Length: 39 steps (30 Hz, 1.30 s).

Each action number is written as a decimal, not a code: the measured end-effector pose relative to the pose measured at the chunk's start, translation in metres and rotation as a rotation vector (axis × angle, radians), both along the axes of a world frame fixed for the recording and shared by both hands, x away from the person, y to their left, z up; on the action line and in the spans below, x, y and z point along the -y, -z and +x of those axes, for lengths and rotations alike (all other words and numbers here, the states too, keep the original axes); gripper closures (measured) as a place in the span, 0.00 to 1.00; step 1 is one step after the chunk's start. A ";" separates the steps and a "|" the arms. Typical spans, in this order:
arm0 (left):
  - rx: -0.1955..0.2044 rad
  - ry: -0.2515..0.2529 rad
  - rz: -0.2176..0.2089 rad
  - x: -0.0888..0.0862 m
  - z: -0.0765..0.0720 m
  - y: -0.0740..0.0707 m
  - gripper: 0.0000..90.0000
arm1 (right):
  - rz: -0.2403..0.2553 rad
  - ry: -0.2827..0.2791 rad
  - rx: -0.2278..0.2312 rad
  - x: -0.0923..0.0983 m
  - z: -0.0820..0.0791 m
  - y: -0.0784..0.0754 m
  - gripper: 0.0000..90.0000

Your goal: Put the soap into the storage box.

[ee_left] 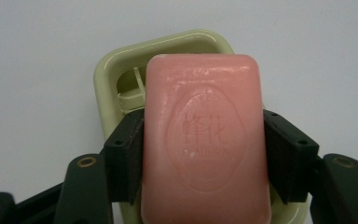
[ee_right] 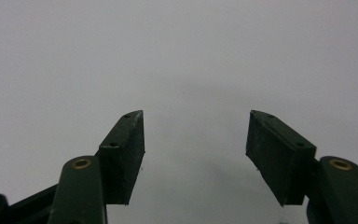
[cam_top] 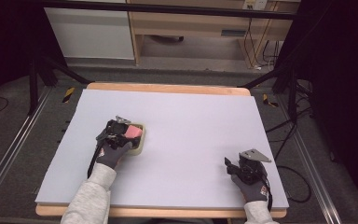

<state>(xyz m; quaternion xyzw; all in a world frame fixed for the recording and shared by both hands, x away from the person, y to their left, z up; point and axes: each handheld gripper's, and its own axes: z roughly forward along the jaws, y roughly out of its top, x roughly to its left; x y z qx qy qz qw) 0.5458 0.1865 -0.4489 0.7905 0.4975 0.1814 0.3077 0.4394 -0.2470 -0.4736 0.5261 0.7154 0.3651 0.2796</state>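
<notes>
Both jaws pinch pink soap (ee_left: 205, 140), above green dish (ee_left: 116, 70).

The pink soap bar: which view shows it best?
The left gripper view: the pink soap bar is close, its embossed stamp visible, clamped by the left gripper above the green soap dish. The high view gives a small pink patch; the right gripper view, bare table.

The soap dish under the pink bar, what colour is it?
Pale yellow-green soap dish, clearest in the left gripper view.
</notes>
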 end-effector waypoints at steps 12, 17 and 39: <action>0.029 -0.006 -0.023 -0.003 -0.001 -0.005 0.37 | -0.002 -0.001 -0.001 0.000 0.000 0.000 0.41; 0.059 0.009 -0.038 -0.004 -0.004 -0.014 0.35 | 0.002 0.002 0.000 0.000 0.000 0.000 0.41; 0.206 0.078 -0.118 -0.009 -0.052 -0.042 0.26 | 0.027 0.038 0.011 0.008 -0.002 -0.001 0.38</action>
